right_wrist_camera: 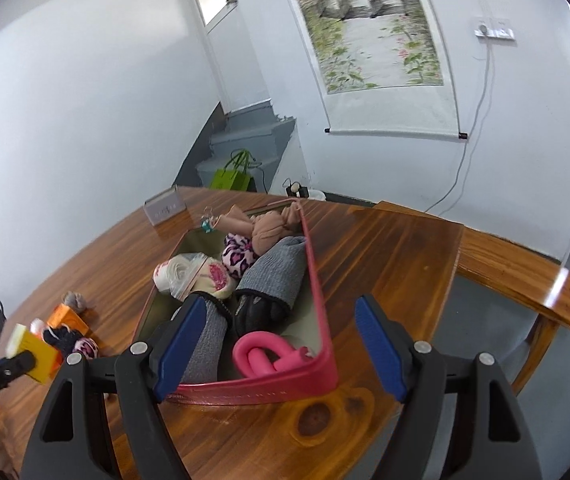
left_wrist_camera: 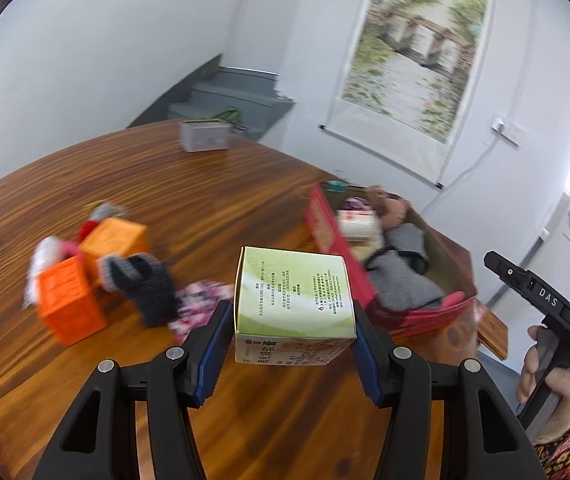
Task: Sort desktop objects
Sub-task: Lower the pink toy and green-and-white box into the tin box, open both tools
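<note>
The left tool [left_wrist_camera: 293, 344] is pinching a green-and-white carton [left_wrist_camera: 295, 300] by its two side faces, holding it clear above the wooden bench [left_wrist_camera: 225, 208]. The blue pads [left_wrist_camera: 211, 354] are gripping only the carton's near lower part, so most of it is sticking out ahead of the tool; my judgement is that a quick swing could be enough to pivot it out of the grip or dent the thin card.

The right tool [right_wrist_camera: 281, 340] is hanging spread and empty over the near end of the red tray [right_wrist_camera: 317, 280], with its left pad down among the rolled grey cloths [right_wrist_camera: 273, 276] and the looped pink foam tube [right_wrist_camera: 263, 356] just ahead. Closing from there risks snagging a cloth or nudging the tray's wall.

Ahead and to the right of the left tool, the tray is looking crowded with rolled cloths, a bagged white bundle [right_wrist_camera: 185, 272] and a tan doll [right_wrist_camera: 269, 228], so a carton set on top may be sliding off or tipping over the rim.

Ahead and to the left, two orange boxes [left_wrist_camera: 73, 308] are sitting among small knitted and patterned cloths [left_wrist_camera: 141, 284]; a low pass could be knocking them over. Blur is hiding their details.
</note>
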Demonstrator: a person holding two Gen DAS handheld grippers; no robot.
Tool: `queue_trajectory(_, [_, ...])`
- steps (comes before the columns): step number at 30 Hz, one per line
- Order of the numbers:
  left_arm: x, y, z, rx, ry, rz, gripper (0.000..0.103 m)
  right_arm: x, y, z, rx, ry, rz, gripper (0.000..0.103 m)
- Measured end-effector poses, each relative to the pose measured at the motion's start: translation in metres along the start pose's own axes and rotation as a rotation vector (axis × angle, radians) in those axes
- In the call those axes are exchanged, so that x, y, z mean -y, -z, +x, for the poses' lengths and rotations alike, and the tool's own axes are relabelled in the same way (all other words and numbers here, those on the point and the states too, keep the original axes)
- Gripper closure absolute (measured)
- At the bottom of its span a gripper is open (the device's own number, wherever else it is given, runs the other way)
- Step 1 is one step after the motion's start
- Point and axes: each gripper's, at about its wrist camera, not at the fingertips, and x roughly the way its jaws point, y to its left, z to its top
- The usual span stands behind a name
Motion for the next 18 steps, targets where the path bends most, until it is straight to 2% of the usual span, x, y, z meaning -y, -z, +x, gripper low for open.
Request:
queue_trajectory(11, [0.086, -0.025, 0.059, -0.064, 0.159, 0.097, 0.045, 0.034, 0.003, -0.035, 0.073, -0.007, 0.101, 0.023])
queue_trajectory(18, [0.139, -0.039, 0.096, -0.108, 0.260, 0.152, 0.045, 0.048, 0.007, -0.041, 0.082, 0.016, 0.130, 0.022])
